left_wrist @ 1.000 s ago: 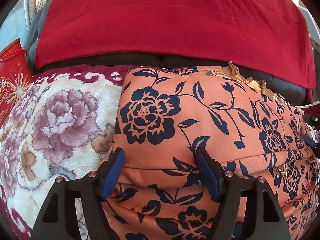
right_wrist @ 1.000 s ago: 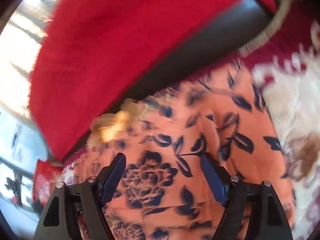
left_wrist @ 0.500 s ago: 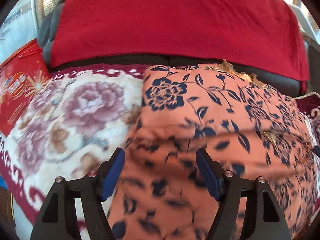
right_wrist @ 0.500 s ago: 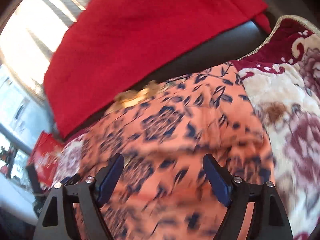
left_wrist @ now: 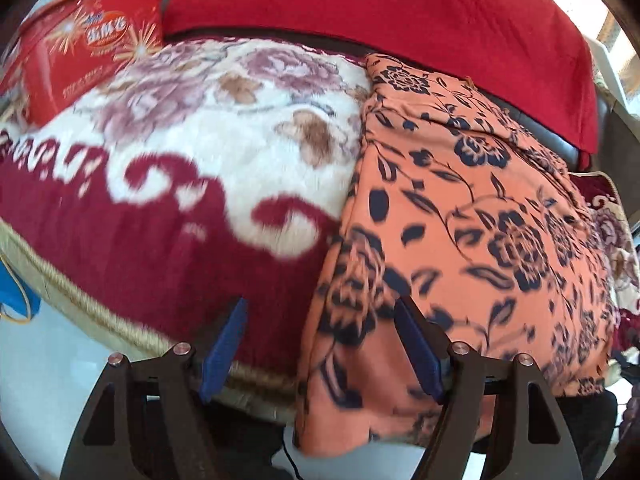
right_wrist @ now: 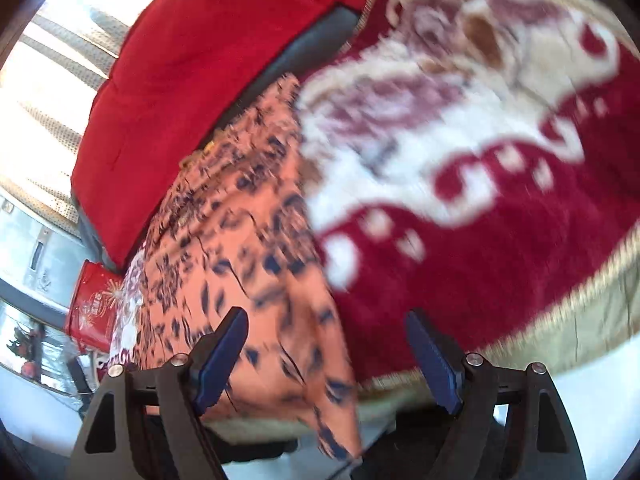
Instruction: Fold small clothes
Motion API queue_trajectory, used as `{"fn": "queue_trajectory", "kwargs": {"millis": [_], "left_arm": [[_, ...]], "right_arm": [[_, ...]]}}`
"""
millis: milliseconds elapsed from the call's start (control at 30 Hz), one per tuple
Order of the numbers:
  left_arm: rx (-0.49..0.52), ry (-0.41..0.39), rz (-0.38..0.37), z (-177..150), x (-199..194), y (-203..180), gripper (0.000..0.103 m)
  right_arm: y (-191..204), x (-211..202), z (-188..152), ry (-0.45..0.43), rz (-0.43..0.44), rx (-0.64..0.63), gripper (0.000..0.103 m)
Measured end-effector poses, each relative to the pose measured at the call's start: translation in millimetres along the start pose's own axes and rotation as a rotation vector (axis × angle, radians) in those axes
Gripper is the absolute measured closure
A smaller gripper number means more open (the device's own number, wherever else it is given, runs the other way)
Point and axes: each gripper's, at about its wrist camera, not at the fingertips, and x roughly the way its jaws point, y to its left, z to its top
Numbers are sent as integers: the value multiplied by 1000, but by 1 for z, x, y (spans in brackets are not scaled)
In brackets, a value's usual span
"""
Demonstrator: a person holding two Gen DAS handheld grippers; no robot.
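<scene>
An orange garment with dark blue flowers [left_wrist: 460, 216] lies spread on a floral blanket, its near edge hanging over the seat's front. In the left wrist view my left gripper [left_wrist: 320, 344] is open and empty, over the garment's near left corner. In the blurred right wrist view the same garment [right_wrist: 240, 264] sits left of centre. My right gripper [right_wrist: 328, 356] is open and empty, by the garment's hanging near right corner.
The cream and maroon floral blanket [left_wrist: 168, 152] covers the seat, with a gold braided edge [left_wrist: 100, 312] at the front. A red throw [left_wrist: 380, 8] drapes over the backrest. A red printed box [left_wrist: 80, 48] stands at the far left. Pale floor shows below.
Both grippers have pulled back toward the seat's front and apart, the left one drifting left and the right one right. The garment now lies farther off and fully spread.
</scene>
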Motion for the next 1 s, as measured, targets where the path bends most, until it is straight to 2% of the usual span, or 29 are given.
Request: {"fn": "queue_trajectory", "kwargs": {"millis": [100,133,167,200,267,333,400,500,533,600,633,667,700,733,800,833,933,1000], "left_arm": [[-14,21,-38,-6,-6,1,27],[-14,28,-35,-8,-6,1,27],[-12,38,-27,-9,-4,0,27],[-14,45,-21,-13,-4,0,27],[-36,59,-29,-14,-3,4,27],[-75,58,-63,-16,-7,10,27],[-86,50,-55,-17,-9,13,27],[-82,80,-47,-21,-5,14,27],[-77,97,-50,-23,-3,14,31],[-64,124,-40,-26,2,13,48],[-61,139,-39,-27,6,13,53],[-64,152,-40,-28,9,14,65],[-65,163,-49,-29,11,14,86],[-56,165,-62,-29,11,12,95],[-27,143,-60,-29,4,6,97],[-17,127,-65,-28,0,3,97],[-22,51,-111,-23,-25,2,97],[-25,30,-143,-19,-31,3,97]], "right_arm": [[0,11,-13,64,51,2,26],[2,18,-15,89,55,0,30],[3,23,-19,101,56,-1,39],[3,30,-21,121,55,-4,44],[4,40,-27,151,65,8,62],[11,48,-32,169,56,-14,62],[14,49,-36,167,41,-34,62],[15,51,-40,176,49,-35,62],[15,49,-39,178,51,-40,62],[17,51,-40,184,53,-46,62],[17,51,-41,185,53,-48,62],[17,52,-42,188,55,-50,62],[17,52,-42,191,56,-52,62],[16,51,-42,199,58,-56,62],[15,52,-41,213,65,-60,75],[16,53,-40,222,64,-64,88],[13,43,-37,206,122,-29,89],[14,33,-35,180,168,-8,89]]}}
